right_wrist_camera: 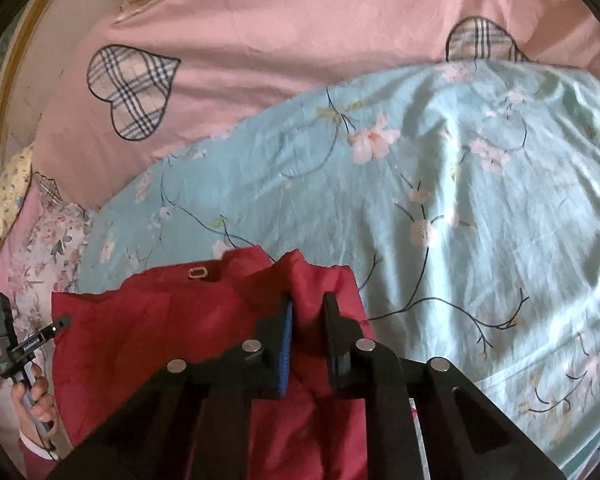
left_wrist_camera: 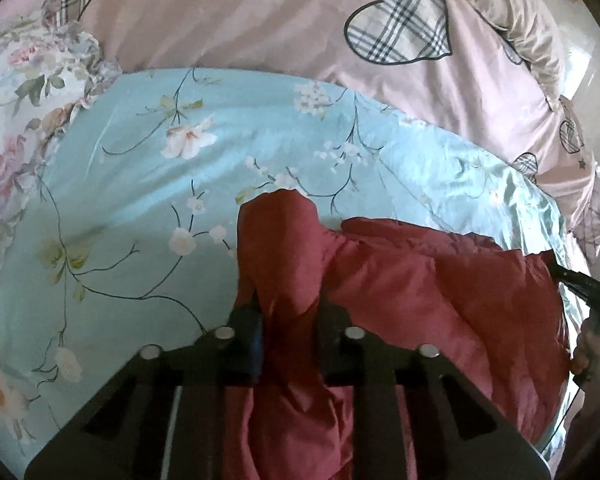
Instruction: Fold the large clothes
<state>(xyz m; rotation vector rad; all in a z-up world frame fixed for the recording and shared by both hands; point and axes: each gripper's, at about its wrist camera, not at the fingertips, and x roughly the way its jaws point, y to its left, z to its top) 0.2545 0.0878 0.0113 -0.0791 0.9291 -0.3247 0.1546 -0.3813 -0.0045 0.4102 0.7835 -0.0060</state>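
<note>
Red garment (left_wrist_camera: 420, 280) edge clamped by left gripper (left_wrist_camera: 288, 300) and right gripper (right_wrist_camera: 308, 300) above blue sheet (left_wrist_camera: 140, 200); thin pinch, slip likely if lifted unevenly.

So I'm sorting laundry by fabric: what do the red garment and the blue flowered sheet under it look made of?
Red garment: looks like a soft, matte woven cloth, perhaps cotton or a blend; it bunches in thick, dull folds between the pads of both grippers. Blue flowered sheet: a smoother, thinner printed fabric with a satin-like sheen, shown by bright highlights along its creases; cotton sateen or polyester, I can't tell which.
</note>
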